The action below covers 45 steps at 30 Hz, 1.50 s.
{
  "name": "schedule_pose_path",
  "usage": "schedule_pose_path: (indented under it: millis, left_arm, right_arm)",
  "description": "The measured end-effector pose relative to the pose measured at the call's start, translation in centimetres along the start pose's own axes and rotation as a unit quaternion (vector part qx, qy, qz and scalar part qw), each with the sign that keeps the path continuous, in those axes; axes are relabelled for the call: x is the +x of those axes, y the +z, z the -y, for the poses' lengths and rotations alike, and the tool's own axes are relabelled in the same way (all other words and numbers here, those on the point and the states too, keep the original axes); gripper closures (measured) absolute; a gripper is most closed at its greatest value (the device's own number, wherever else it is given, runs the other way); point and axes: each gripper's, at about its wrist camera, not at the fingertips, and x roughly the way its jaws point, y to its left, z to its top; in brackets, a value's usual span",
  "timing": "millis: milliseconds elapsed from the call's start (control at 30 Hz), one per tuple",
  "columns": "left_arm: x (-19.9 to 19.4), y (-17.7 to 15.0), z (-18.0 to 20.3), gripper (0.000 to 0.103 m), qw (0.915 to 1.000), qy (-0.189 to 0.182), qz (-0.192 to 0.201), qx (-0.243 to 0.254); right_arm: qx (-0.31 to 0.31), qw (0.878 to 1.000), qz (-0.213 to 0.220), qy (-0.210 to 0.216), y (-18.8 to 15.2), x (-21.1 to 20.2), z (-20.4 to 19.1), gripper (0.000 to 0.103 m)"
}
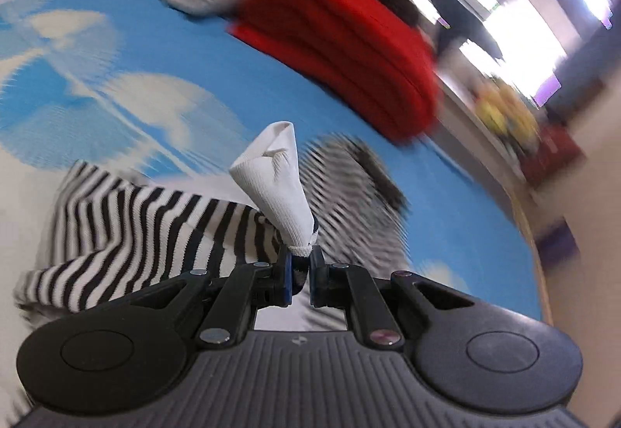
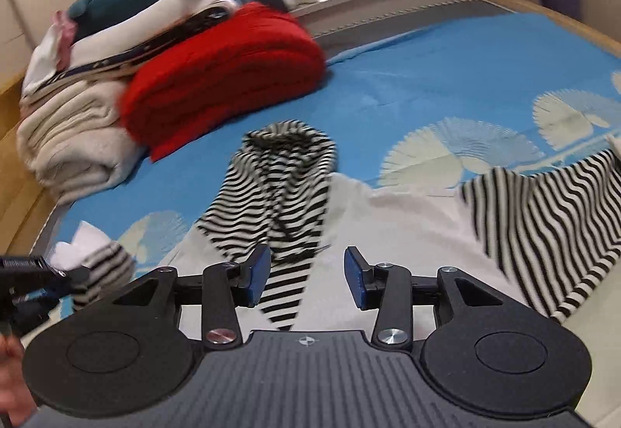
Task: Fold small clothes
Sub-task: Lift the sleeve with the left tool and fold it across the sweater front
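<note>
A small black-and-white striped garment lies on a bed's blue cloud-print sheet (image 2: pixel 446 51), partway through folding, with one sleeve in hand.

At far left in the right wrist view, the left gripper (image 2: pixel 58 274) is clamped on the white cuff (image 1: pixel 271 172) of a striped sleeve (image 2: pixel 104 265); the left wrist view shows its jaws pinched tight on the cuff's rolled hem, the cuff standing up like a cone beyond the pads. At centre, the striped hood (image 2: pixel 283 179) trails toward the right gripper (image 2: pixel 306 272), whose blue pads stand apart with nothing pressed between them, the hood's tip lying beneath the gap. To the right, the garment's white body (image 2: pixel 396 218) spreads flat, and the other striped sleeve (image 2: pixel 543 222) fans toward the frame's edge.

The knit looks light, soft and limp: it should drape and stretch rather than hold a crease, so cuffs, hems and the hood's edge seem the surest places to pinch. Motion blur smears the left view, so how much of the sleeve is lifted is hard to judge.

A folded red knit (image 2: pixel 225 78) and cream blankets (image 2: pixel 66 141) sit well behind.
</note>
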Motion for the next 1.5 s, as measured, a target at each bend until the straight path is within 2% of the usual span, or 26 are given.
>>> schedule_pose_path:
  millis: [67, 133, 167, 200, 267, 333, 367, 433, 467, 567, 633, 667, 733, 933, 967, 1000, 1033, 1067, 1133, 1200, 1267, 1333, 1367, 1433, 1500]
  left_arm:
    - [0.8, -2.1, 2.8, 0.094, 0.9973, -0.049, -0.039, 0.038]
    - [1.6, -3.7, 4.6, 0.092, 0.9877, -0.111, -0.091, 0.061]
    - [1.8, -4.0, 4.8, 0.090, 0.9841, -0.128, -0.105, 0.064]
    - [1.7, -3.7, 4.6, 0.087, 0.9839, -0.132, -0.103, 0.063]
    - [1.0, -2.2, 3.0, 0.081, 0.9909, -0.105, -0.065, 0.054]
    - [0.0, -0.5, 0.6, 0.078, 0.9978, -0.044, -0.018, 0.045]
    - [-0.4, 0.1, -0.4, 0.078, 0.9989, -0.016, -0.003, 0.043]
    - [-0.9, 0.9, -2.0, 0.070, 0.9980, 0.042, 0.017, 0.043]
    - [-1.0, 1.2, -2.5, 0.069, 0.9971, 0.059, 0.017, 0.045]
    - [-0.9, 1.4, -2.5, 0.061, 0.9949, 0.077, 0.016, 0.064]
    - [-0.7, 1.5, -1.9, 0.049, 0.9914, 0.093, 0.025, 0.089]
    - [-0.8, 1.4, -1.8, 0.049, 0.9900, 0.099, 0.028, 0.096]
    - [-1.1, 1.6, -2.1, 0.049, 0.9897, 0.102, 0.020, 0.098]
    - [-1.0, 2.3, -3.0, 0.049, 0.9925, 0.106, 0.003, 0.062]
    - [-1.1, 2.4, -3.2, 0.049, 0.9924, 0.108, 0.005, 0.058]
    - [-1.2, 2.5, -3.2, 0.049, 0.9922, 0.110, 0.007, 0.058]
    - [-1.2, 2.7, -3.3, 0.049, 0.9916, 0.115, 0.008, 0.057]
    - [-1.3, 2.9, -3.6, 0.049, 0.9913, 0.120, 0.007, 0.053]
    - [-1.6, 3.3, -4.0, 0.049, 0.9916, 0.121, 0.008, 0.044]
    - [-1.7, 3.6, -4.4, 0.049, 0.9915, 0.124, 0.010, 0.040]
    - [-1.7, 3.9, -4.7, 0.049, 0.9911, 0.127, 0.013, 0.038]
    - [-1.7, 3.9, -4.7, 0.049, 0.9911, 0.126, 0.010, 0.041]
    - [-1.5, 3.8, -4.7, 0.049, 0.9911, 0.125, 0.005, 0.046]
    - [-1.1, 3.4, -4.6, 0.049, 0.9905, 0.126, -0.006, 0.053]
    - [-0.4, 2.9, -4.5, 0.049, 0.9905, 0.122, -0.024, 0.058]
  right_arm:
    - [0.004, 1.000, -0.003, -0.006, 0.6, 0.1, 1.0, 0.059]
    - [0.006, 1.000, -0.004, -0.009, 1.0, 0.3, 1.8, 0.059]
    - [0.008, 1.000, -0.005, -0.012, 1.2, 0.3, 2.2, 0.059]
    - [0.012, 1.000, -0.004, -0.015, 1.4, 0.3, 2.7, 0.059]
    - [0.032, 0.999, -0.007, -0.019, 1.8, 0.3, 3.6, 0.059]
    - [0.055, 0.998, -0.012, -0.016, 2.0, 0.4, 4.4, 0.064]
    - [0.063, 0.998, -0.017, -0.014, 2.1, 0.9, 4.5, 0.069]
    - [0.081, 0.996, -0.033, -0.008, 1.8, 1.5, 4.9, 0.070]
    - [0.092, 0.995, -0.045, -0.005, 1.5, 2.0, 5.1, 0.070]
    - [0.123, 0.988, -0.094, -0.024, 0.3, 3.7, 5.7, 0.069]
    - [0.142, 0.979, -0.136, -0.057, -0.8, 4.7, 6.2, 0.063]
    - [0.157, 0.972, -0.157, -0.076, -1.4, 5.1, 6.6, 0.058]
    - [0.177, 0.962, -0.186, -0.098, -2.7, 5.6, 7.5, 0.057]
    - [0.151, 0.954, -0.228, -0.125, -5.7, 7.3, 7.8, 0.057]
    - [0.145, 0.953, -0.233, -0.127, -6.0, 7.6, 7.6, 0.061]
    - [0.143, 0.953, -0.238, -0.124, -6.4, 7.9, 7.5, 0.076]
    - [0.142, 0.952, -0.244, -0.115, -6.7, 8.2, 7.2, 0.084]
    - [0.136, 0.955, -0.241, -0.109, -6.9, 8.1, 7.1, 0.097]
    - [0.123, 0.965, -0.216, -0.082, -6.3, 7.5, 6.1, 0.098]
    - [0.108, 0.982, -0.148, -0.049, -4.4, 5.9, 5.2, 0.099]
    - [0.055, 0.997, -0.046, -0.032, -1.5, 3.2, 4.0, 0.099]
    - [0.009, 0.999, 0.032, -0.040, 0.3, 1.1, 3.4, 0.099]
    - [-0.011, 0.997, 0.053, -0.054, 0.7, 0.6, 3.3, 0.099]
    - [-0.046, 0.994, 0.050, -0.084, 0.8, 0.9, 3.5, 0.098]
    - [-0.052, 0.993, -0.020, -0.106, 0.4, 3.2, 4.8, 0.093]
